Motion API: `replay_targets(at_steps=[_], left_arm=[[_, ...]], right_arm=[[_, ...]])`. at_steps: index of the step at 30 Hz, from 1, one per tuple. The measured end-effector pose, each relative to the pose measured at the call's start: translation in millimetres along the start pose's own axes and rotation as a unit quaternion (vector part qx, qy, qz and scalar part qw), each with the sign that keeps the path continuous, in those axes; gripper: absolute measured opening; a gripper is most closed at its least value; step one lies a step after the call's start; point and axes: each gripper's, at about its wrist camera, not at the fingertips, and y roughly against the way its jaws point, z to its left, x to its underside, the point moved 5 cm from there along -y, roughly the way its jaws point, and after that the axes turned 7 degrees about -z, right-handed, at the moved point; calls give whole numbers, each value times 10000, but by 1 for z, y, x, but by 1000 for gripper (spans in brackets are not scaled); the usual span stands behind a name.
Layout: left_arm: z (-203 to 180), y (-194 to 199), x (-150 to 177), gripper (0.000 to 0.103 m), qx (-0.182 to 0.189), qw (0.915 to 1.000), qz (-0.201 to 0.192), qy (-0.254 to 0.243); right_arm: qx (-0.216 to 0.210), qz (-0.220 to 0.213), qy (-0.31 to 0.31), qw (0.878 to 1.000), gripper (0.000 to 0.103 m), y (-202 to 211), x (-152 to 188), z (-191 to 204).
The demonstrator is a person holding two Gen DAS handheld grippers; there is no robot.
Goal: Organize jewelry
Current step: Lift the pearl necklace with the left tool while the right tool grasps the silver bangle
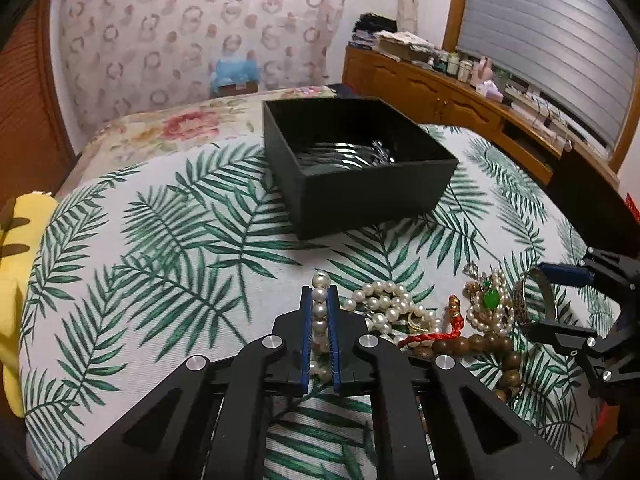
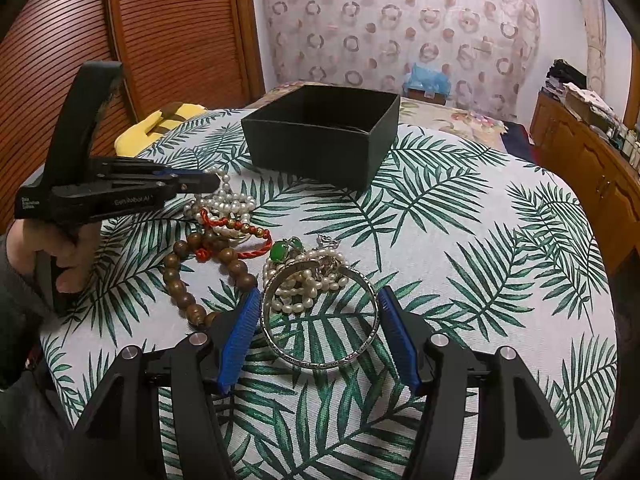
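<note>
My left gripper [image 1: 320,292] is shut on a white pearl strand [image 1: 320,312] at the near edge of a jewelry pile; it also shows in the right wrist view [image 2: 214,182]. The pile holds more pearls [image 1: 384,300], a red cord [image 1: 432,336], brown wooden beads [image 1: 472,344] and a green pendant [image 1: 490,299]. My right gripper [image 2: 318,300] is wide around a silver bangle [image 2: 320,360], its pads touching the bangle's sides; whether it grips is unclear. It also shows in the left wrist view [image 1: 560,300]. A black open box [image 1: 360,168] stands beyond, with silver bangles [image 1: 344,152] inside.
All lies on a palm-leaf cloth [image 1: 160,240] over a bed. A yellow cushion [image 1: 16,280] sits at the left edge. A wooden cabinet [image 1: 440,96] with clutter runs along the right, and a wooden louvred door [image 2: 120,40] stands at the left.
</note>
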Motion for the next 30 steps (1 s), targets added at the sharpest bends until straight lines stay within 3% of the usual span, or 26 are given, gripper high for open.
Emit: replay_targets(at_steps=[13, 30], left_arm=[[-10, 62, -46, 6, 140, 9972, -723, -116], [-23, 100, -96, 6, 32, 9912, -1260, -405]], right_arm=[[44, -263, 142, 9995, 63, 13, -27, 3], [86, -539, 389, 9977, 63, 29, -60, 5]])
